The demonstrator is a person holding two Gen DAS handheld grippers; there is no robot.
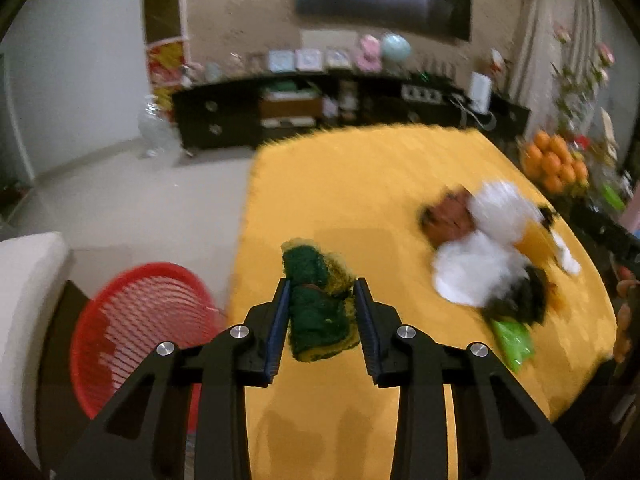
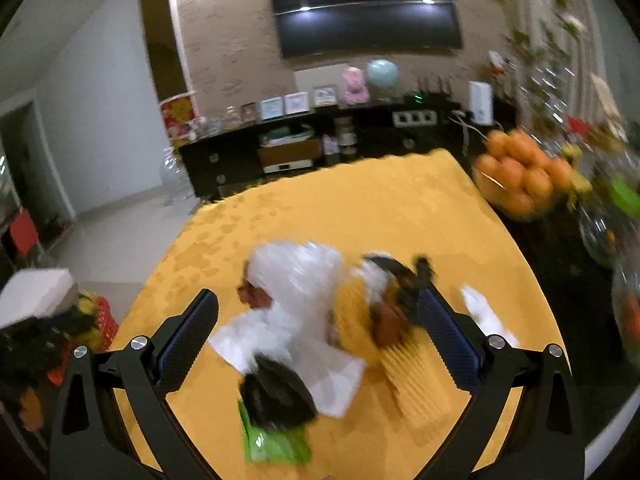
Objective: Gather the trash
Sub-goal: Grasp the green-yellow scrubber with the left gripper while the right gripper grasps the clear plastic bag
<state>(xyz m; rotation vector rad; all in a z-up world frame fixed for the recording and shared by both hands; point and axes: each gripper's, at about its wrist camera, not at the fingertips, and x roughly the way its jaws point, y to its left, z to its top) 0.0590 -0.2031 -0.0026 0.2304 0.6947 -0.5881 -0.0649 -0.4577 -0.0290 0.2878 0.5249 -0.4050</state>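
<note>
Clamped in our left gripper [image 1: 321, 312], between its jaws, a green and yellow sponge [image 1: 320, 308] is lifted above the yellow table [image 1: 360, 184]; we judge the red basket [image 1: 132, 320], left of the jaws, its destination. Our right gripper [image 2: 320, 336] spreads wide around the remaining trash pile [image 2: 304, 320]: white plastic, dark scraps, a green wrapper [image 2: 276, 446]. Most remains uncollected.

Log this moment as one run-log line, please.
left gripper: shut on sponge | right gripper: open over trash pile | basket: beside table
</note>
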